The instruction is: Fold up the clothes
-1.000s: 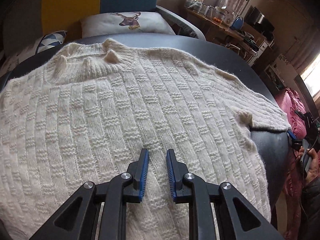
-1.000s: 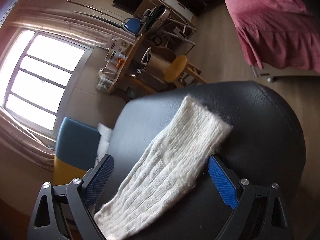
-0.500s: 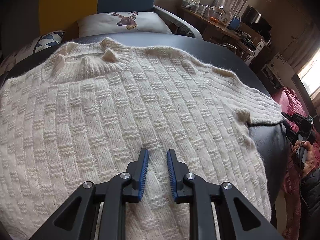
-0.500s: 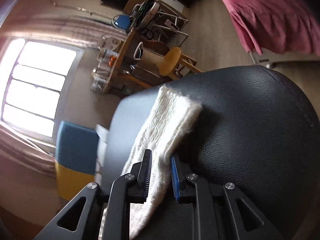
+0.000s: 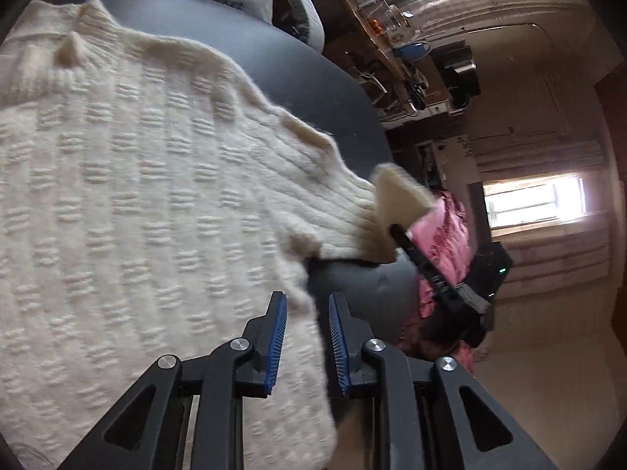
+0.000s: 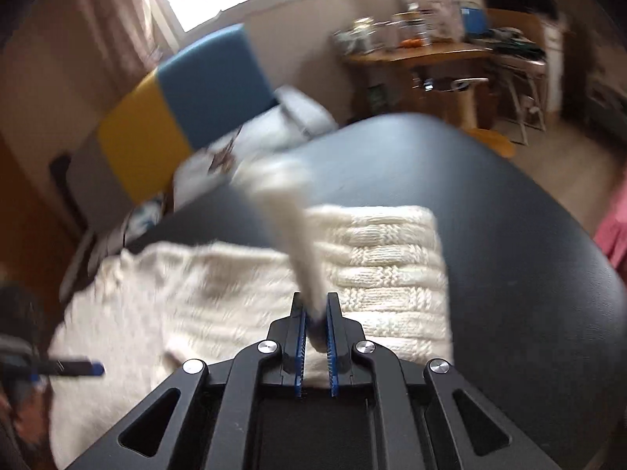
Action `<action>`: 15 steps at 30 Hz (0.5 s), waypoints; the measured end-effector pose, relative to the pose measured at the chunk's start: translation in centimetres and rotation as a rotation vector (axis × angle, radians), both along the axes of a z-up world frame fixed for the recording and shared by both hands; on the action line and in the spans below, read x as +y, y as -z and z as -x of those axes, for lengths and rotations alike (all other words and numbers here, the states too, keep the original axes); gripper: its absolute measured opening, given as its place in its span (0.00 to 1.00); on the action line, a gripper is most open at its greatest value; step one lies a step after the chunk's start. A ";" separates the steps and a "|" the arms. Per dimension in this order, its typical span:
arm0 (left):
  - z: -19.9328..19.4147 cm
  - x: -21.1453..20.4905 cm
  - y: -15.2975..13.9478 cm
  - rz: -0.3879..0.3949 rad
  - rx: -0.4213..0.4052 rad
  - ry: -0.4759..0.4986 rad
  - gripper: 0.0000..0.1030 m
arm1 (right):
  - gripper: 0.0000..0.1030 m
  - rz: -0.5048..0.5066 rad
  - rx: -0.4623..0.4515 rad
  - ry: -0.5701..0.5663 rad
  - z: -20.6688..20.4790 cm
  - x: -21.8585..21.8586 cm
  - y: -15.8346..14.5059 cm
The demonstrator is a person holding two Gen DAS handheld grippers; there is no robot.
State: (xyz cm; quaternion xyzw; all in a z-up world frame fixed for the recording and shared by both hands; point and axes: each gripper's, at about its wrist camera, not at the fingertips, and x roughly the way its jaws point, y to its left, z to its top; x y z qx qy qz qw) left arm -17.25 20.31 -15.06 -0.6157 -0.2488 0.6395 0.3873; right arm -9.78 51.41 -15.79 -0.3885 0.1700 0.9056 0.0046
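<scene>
Left wrist view shows a cream knitted sweater (image 5: 129,180) spread flat over a dark padded table (image 5: 305,78), its ribbed collar toward the upper left and its basket-weave body filling most of the frame. The left gripper (image 5: 305,337) hovers over the sweater's right side edge with its blue-padded fingers (image 5: 276,337) apart and nothing between them; the knit's edge passes beneath the gap, and dark upholstery shows under the right finger. Farther right, the sleeve (image 5: 352,211) runs toward the table's edge, and its end is lifted off the surface, pinched by the right gripper (image 5: 395,231), whose black body reaches in from the lower right. A pink bedspread (image 5: 446,235) lies beyond it, and a cluttered wooden desk (image 5: 384,39) stands near the far wall below a bright window.

Right wrist view, heavily blurred by motion, has the right gripper (image 6: 313,337) with its fingers (image 6: 298,344) closed tightly on a strip of the cream sleeve (image 6: 298,243), which rises from the pads and stretches away upward. Below it the sweater (image 6: 384,266) lies on the dark table (image 6: 509,235), one part showing a neat straight edge. The tip of the left gripper (image 6: 78,368) shows at the left margin. A blue and yellow sofa back (image 6: 176,109) stands behind the table, with a white cushion (image 6: 219,164) against it.
</scene>
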 end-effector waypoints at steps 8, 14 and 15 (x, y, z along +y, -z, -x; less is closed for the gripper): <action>2.2 6.8 2.4 -0.131 -0.223 -0.018 0.32 | 0.09 -0.069 -0.061 -0.084 0.0 -3.6 3.2; 3.2 10.5 5.2 -0.171 -0.336 -0.028 0.44 | 0.09 0.012 0.020 -0.081 -1.7 -2.5 2.2; 3.4 10.9 5.6 -0.164 -0.347 -0.029 0.46 | 0.09 0.001 0.022 -0.089 -1.9 -2.9 2.0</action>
